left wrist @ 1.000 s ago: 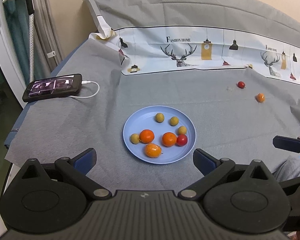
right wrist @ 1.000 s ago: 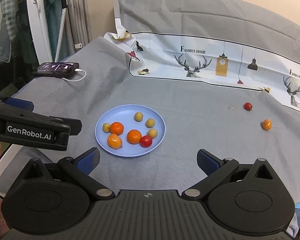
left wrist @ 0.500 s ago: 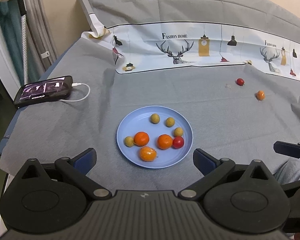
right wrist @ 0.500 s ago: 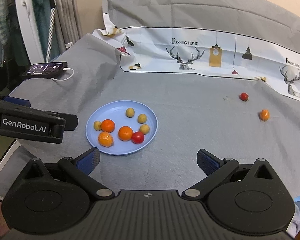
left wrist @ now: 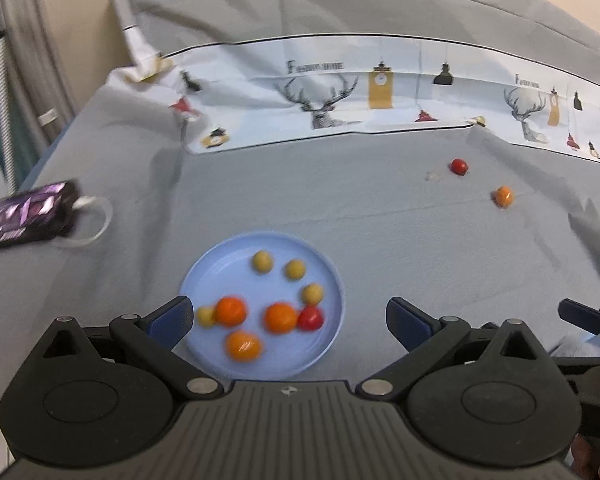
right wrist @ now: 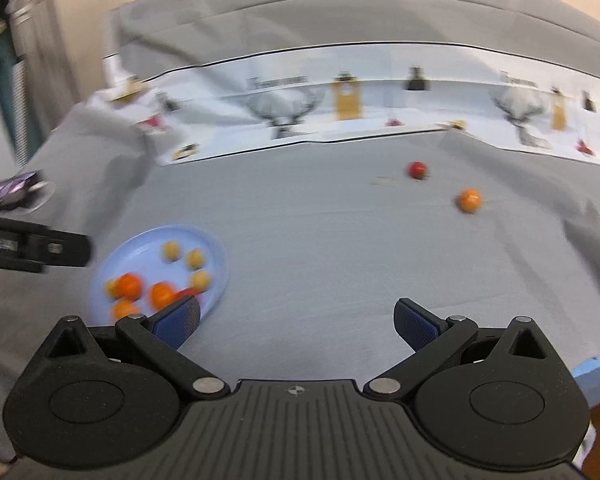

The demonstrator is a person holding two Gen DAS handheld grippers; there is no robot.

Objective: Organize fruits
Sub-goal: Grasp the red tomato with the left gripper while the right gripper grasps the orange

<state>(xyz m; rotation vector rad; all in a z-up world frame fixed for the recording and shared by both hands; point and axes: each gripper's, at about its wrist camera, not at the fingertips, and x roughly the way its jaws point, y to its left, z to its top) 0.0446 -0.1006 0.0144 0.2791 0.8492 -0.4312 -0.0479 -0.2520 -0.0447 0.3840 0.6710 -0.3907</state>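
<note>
A light blue plate (left wrist: 324, 276) (right wrist: 216, 258) lies on the grey cloth and holds several small fruits: oranges, yellow-green ones and a red tomato (left wrist: 311, 318). Far to the right on the cloth sit a loose red tomato (left wrist: 459, 166) (right wrist: 417, 169) and a loose small orange (left wrist: 503, 196) (right wrist: 469, 200). My left gripper (left wrist: 290, 318) is open and empty, hovering over the plate's near side. My right gripper (right wrist: 298, 320) is open and empty too, over bare cloth to the right of the plate. Both views are motion-blurred.
A phone (left wrist: 26, 216) with a white cable lies at the cloth's left edge. A printed white strip with deer (left wrist: 380, 92) runs along the back. The left gripper's body (right wrist: 32, 248) juts in from the left of the right wrist view.
Both grippers have swung to the right. The plate has slid left in the right wrist view and the loose tomato and orange sit nearer its centre. Jaws stayed open.
</note>
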